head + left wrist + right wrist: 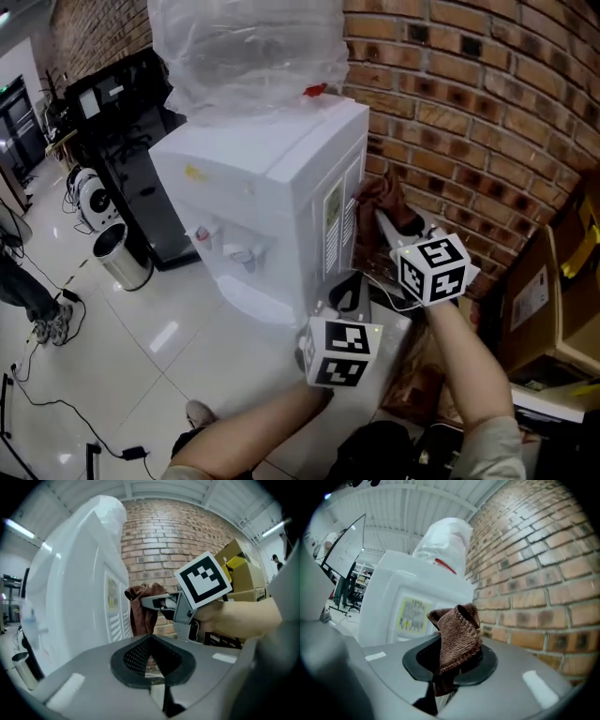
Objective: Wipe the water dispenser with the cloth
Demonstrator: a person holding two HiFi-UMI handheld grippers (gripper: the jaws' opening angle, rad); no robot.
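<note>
Between the tall white plastic water dispenser (272, 178) and the red brick wall (469, 103) we have only a narrow gap, and that is where the right gripper (386, 222) sits. Its jaws are clamped on the brown knitted cloth (382, 195). The cloth's bunched top stands up out of the pads in the right gripper view and lies close against the dispenser's side panel, near the rear edge, beside the pale label (333, 208) and the vent slots.

Lower down and nearer to us, the left gripper (349, 295) hovers by the dispenser's bottom corner. Its jaws are drawn together with nothing between them.

On the right, brown cardboard boxes (562, 281) crowd the wall, so we find little room on that side. Open white tiled floor (141, 347) spreads to the left in front of the taps. Beyond it stand a round shiny metal bin (122, 255) and a black stand (141, 178). Black cables (37, 394) trail across the floor. A clear plastic-wrapped bottle (248, 47) caps the dispenser.
</note>
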